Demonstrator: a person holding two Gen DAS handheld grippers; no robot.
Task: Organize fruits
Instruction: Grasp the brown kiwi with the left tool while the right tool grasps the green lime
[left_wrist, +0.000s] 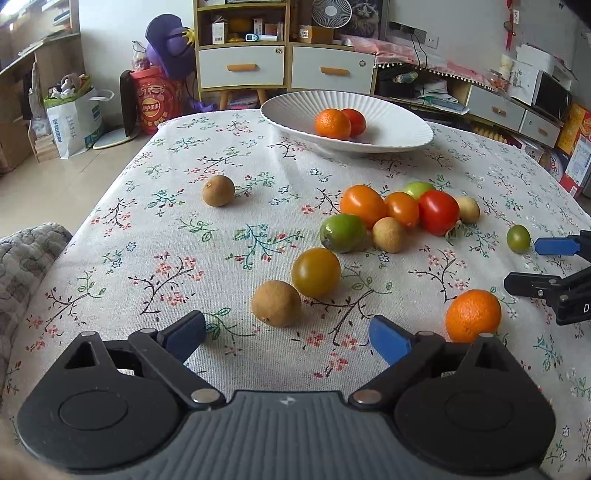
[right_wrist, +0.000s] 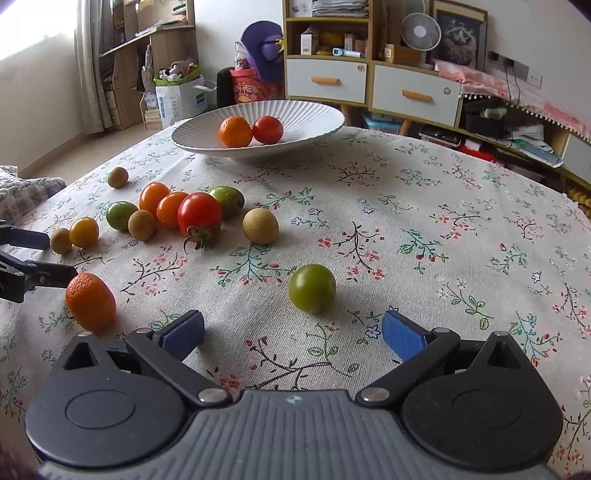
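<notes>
Hovering over the floral tablecloth (left_wrist: 155, 258), our left gripper (left_wrist: 287, 334) stands wide and empty just short of a brown longan (left_wrist: 276, 302), while our right gripper (right_wrist: 293, 332) gapes empty before a green tomato (right_wrist: 311, 288). Farther off, tomatoes cluster (left_wrist: 399, 210); beyond, the white ribbed bowl (left_wrist: 388, 110) holds a mandarin (left_wrist: 332, 123) and a red tomato (right_wrist: 267, 129)
</notes>
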